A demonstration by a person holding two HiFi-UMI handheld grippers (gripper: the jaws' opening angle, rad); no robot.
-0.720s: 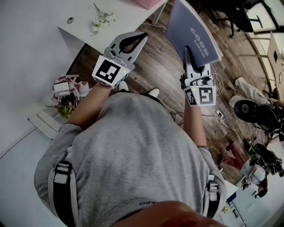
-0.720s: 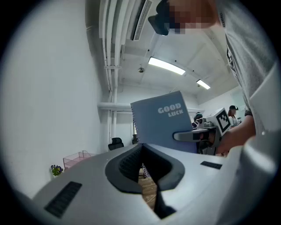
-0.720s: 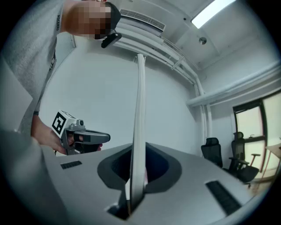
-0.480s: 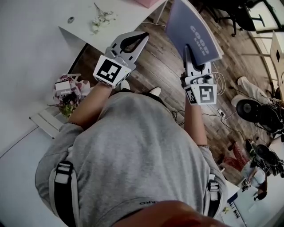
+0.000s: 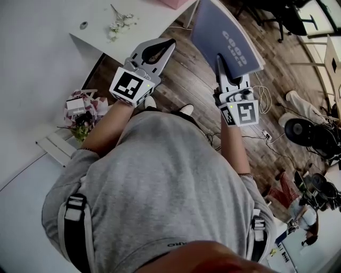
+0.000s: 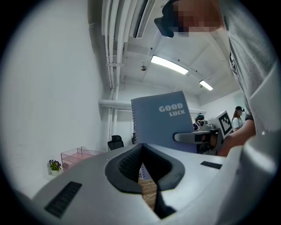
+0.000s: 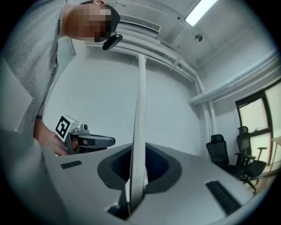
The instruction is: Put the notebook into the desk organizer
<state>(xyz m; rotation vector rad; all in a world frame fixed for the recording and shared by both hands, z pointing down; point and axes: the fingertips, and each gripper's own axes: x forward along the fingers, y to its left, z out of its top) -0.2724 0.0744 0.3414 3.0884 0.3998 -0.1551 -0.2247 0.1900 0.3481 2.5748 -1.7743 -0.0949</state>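
Observation:
The blue spiral notebook [image 5: 221, 32] with "GOOD LUCK" on its cover stands upright in the air above the wooden floor. My right gripper [image 5: 220, 58] is shut on its lower edge. In the right gripper view the notebook [image 7: 139, 132] shows edge-on between the pads. My left gripper [image 5: 171, 42] is shut with nothing in it, to the left of the notebook and apart from it. In the left gripper view the notebook [image 6: 161, 123] rises beyond the shut jaws. The pink clear desk organizer [image 6: 81, 156] stands on the white desk; only its corner [image 5: 176, 3] shows at the head view's top edge.
The white desk [image 5: 101, 32] runs along the upper left, with a small bunch of flowers [image 5: 121, 22] on it. A potted flower bundle [image 5: 81, 113] sits low at the left. Cables [image 5: 264, 136] lie on the floor, and office chairs [image 5: 309, 136] and people are at the right.
My right gripper has carried the notebook a little to the left and farther forward, toward the desk. My left gripper has barely shifted.

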